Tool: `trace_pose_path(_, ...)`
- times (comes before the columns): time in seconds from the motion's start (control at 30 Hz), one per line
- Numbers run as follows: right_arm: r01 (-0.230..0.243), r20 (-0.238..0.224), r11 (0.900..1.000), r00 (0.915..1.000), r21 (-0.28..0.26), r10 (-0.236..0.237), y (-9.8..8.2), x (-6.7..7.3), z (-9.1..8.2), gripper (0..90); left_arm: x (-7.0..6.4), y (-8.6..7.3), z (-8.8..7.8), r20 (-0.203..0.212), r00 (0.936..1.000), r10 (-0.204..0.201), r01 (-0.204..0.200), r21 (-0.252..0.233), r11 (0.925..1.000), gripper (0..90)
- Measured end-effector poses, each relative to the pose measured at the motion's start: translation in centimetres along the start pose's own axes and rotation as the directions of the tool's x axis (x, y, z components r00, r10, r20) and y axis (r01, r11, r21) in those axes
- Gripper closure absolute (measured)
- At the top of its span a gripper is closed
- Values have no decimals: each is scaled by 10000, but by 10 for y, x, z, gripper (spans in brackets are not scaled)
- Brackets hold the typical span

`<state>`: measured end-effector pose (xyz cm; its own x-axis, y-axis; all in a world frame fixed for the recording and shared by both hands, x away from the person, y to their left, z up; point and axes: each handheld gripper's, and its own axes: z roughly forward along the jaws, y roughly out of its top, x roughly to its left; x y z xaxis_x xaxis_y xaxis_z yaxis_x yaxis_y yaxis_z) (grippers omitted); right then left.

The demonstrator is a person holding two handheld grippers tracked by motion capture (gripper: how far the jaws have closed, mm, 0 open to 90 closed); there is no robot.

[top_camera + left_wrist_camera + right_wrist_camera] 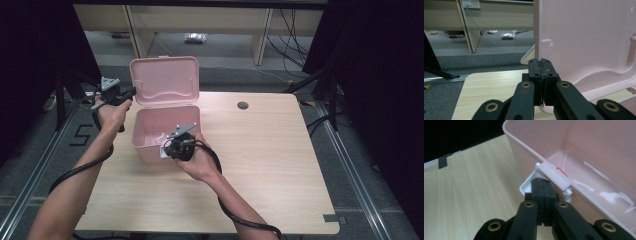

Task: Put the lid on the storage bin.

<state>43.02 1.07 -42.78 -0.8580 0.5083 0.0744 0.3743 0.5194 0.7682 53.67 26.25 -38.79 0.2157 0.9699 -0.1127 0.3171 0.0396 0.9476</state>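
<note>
Pink box, lid standing upright and fully open, sits toward the left rear of the bench. Left claw: jaws pressed together, tips right at the near edge of the raised lid; whether they pinch that edge or merely rest against it I cannot tell, since nothing shows between the pads. From above, the left claw hangs just beside the lid's left edge, the hand behind it. Right claw: jaws likewise together, tips touching the white latch on the box's front wall, just under the rim; again no clear grip, more a press or a nudge. From above, the right claw sits at the front wall, the hand behind and cable trailing back off the bench. Inside the box a clear plastic insert or tray shows; otherwise little to make out. Judgement: opening appears done, lid up and latch released. What is left looks like either steadying the box or bringing the lid down and fastening the latch; neither begun.
</note>
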Motion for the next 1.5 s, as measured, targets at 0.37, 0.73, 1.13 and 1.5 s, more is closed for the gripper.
trace_pose_path(0.37,-153,89,9999,9998,25,152,0,0,-1,900,1,-8,-5,10,9997,262,-261,-408,9988,882)
trace_pose_path(0.73,-224,100,9997,9997,-21,224,0,0,-1,900,-1,-15,-14,17,9983,591,-588,-762,9954,881)
trace_pose_path(1.13,-218,68,9998,9997,-46,218,0,0,0,900,-1,-20,-23,121,9980,615,-602,-857,9945,881)
trace_pose_path(1.5,-236,105,9997,9997,-33,236,0,0,-1,900,-2,-21,-27,110,9982,598,-587,-832,9948,881)
